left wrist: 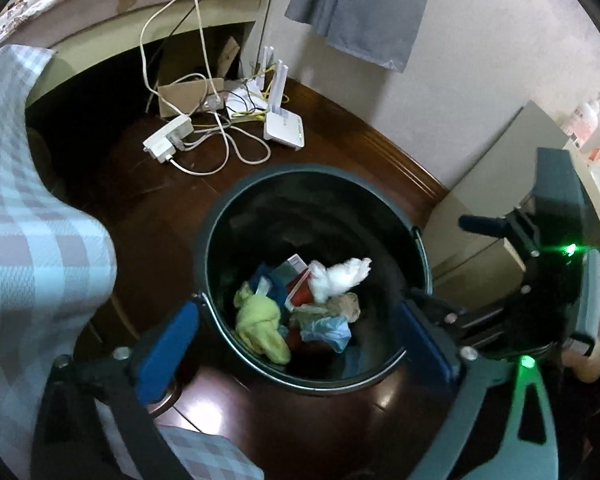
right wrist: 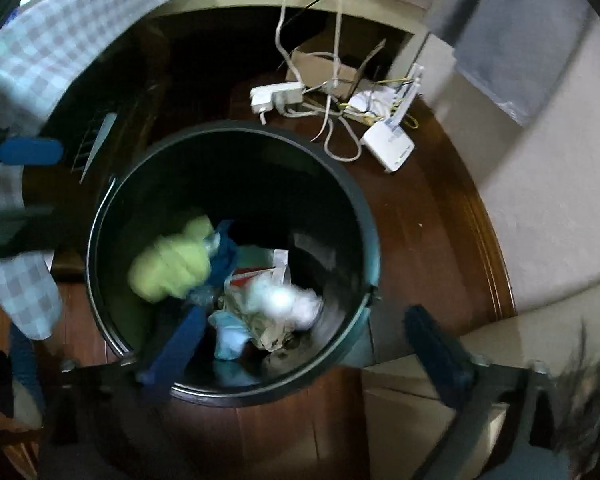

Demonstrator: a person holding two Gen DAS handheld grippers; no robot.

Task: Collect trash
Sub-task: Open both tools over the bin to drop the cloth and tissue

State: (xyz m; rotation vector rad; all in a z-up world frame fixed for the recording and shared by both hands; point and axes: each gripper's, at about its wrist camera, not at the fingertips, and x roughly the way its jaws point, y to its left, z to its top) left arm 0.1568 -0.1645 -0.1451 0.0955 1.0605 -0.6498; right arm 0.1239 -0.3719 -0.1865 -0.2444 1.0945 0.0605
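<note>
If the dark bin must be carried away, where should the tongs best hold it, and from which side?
Probably grip the trash bin by its thin upright rim on the near side, coming straight down with one finger inside and one outside. The round body looks too wide for the open tongs.

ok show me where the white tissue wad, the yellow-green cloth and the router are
white tissue wad [left wrist: 342, 276]: left wrist view, middle of the crumpled wad in the bin.
yellow-green cloth [left wrist: 260, 320]: left wrist view, centre of the bunched fabric.
router [left wrist: 285, 125]: left wrist view, flat white body.
</note>
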